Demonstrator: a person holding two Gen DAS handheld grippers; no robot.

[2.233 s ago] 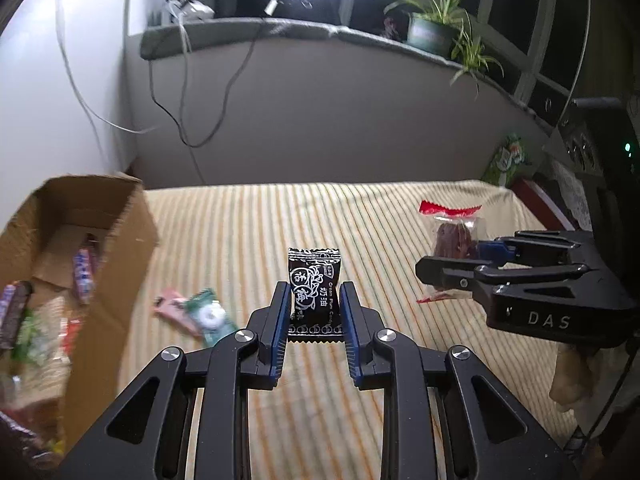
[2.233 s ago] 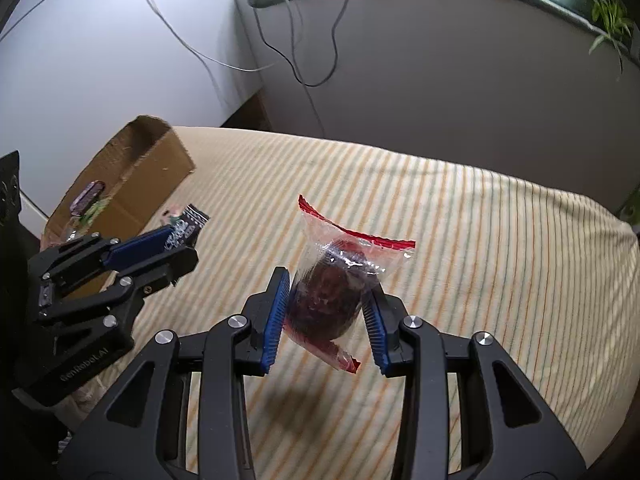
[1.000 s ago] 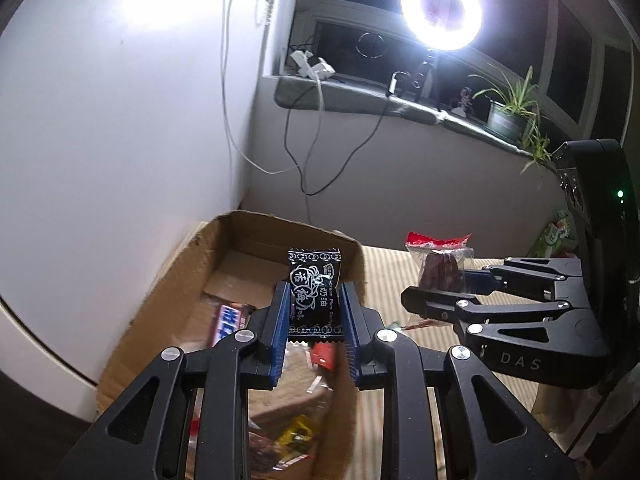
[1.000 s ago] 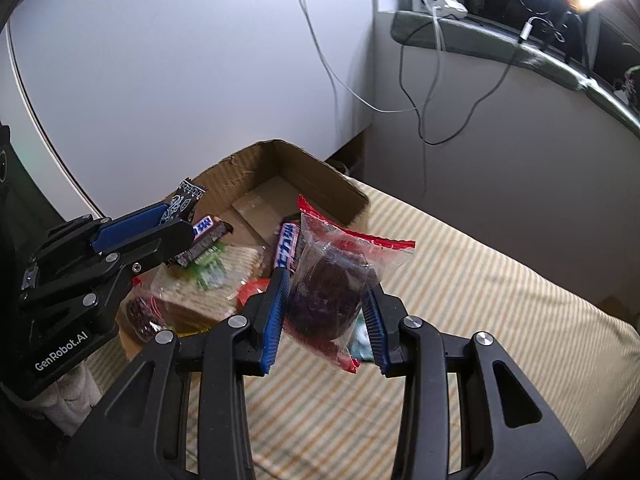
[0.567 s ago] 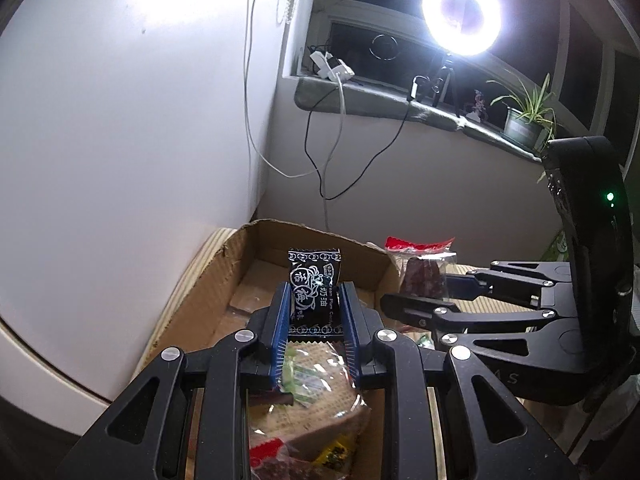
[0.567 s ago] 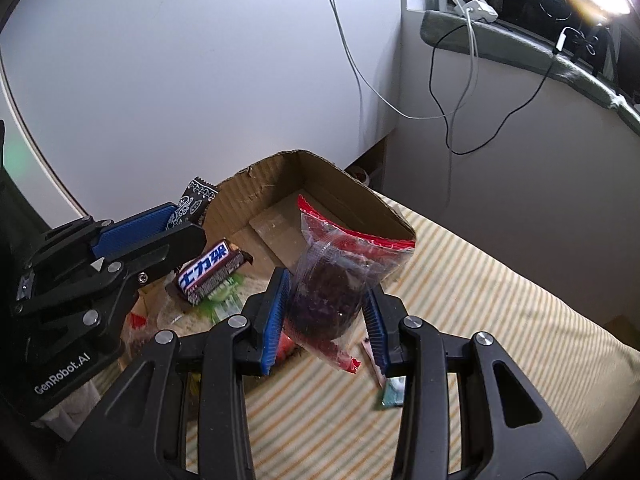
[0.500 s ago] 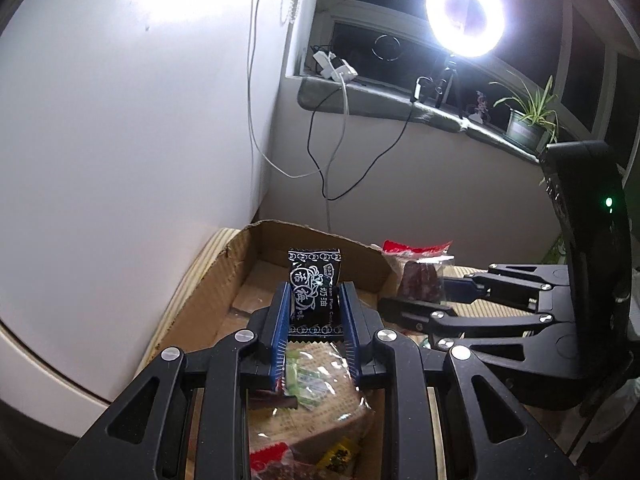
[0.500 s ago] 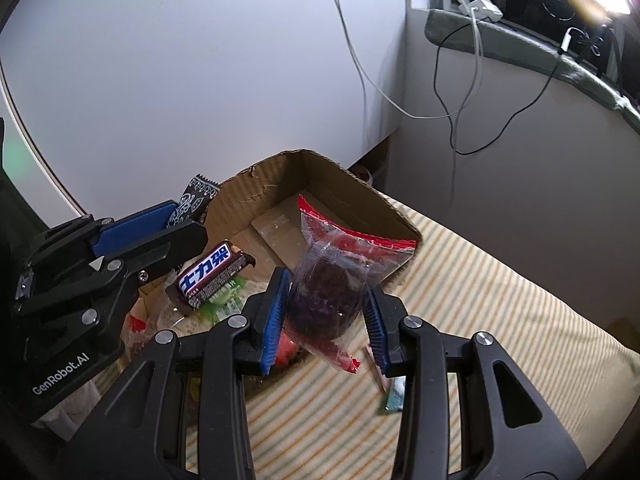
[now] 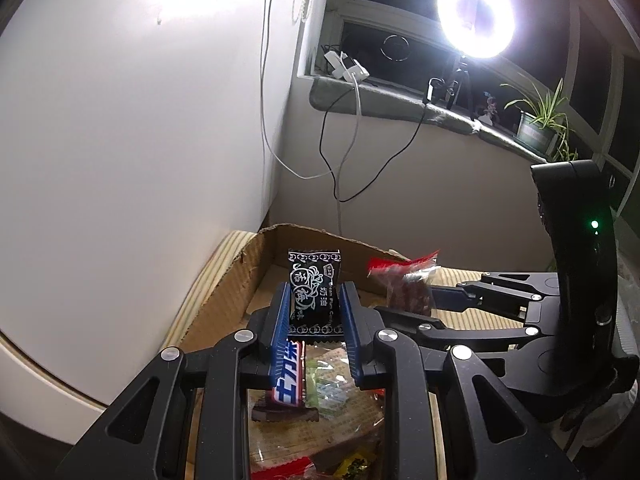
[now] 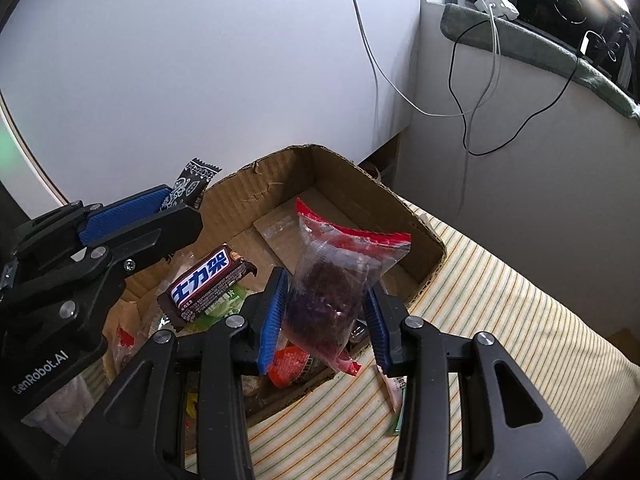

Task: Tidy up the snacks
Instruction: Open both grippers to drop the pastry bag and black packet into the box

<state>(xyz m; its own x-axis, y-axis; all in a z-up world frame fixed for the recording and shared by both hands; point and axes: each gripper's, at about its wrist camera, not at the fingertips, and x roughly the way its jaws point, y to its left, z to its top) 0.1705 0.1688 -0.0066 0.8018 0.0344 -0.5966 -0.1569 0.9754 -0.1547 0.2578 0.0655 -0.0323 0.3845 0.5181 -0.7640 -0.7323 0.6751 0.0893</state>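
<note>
The black plum-candy packet (image 9: pixel 314 294) stands upright between the pads of the left gripper (image 9: pixel 314 320), clenched on it at mid-height; the packet hangs over the cardboard box (image 9: pixel 224 280), whose open top lies directly below and ahead of those pads. The clear red-topped pouch of dark dried fruit (image 10: pixel 334 280) is pinched between the pads of the right gripper (image 10: pixel 324 322), its red seal upward and its lower corner poking out beneath the pads. That pouch sits above the near wall of the box (image 10: pixel 360 196), just inside the rim as best can be judged.

Below the left pads a Snickers bar (image 10: pixel 208 278) rests on a heap of other wrapped snacks. A loose wrapper (image 10: pixel 394 398) lies on the striped cloth (image 10: pixel 500 320) just right of the right pads, outside the box.

Risks, as a judgement: the pouch hangs close to the near rim, so letting go here could tip it onto the cloth. The heap is high and uneven; a dropped packet may slide off the bar. The two grippers stand near each other and could knock if either swings inward.
</note>
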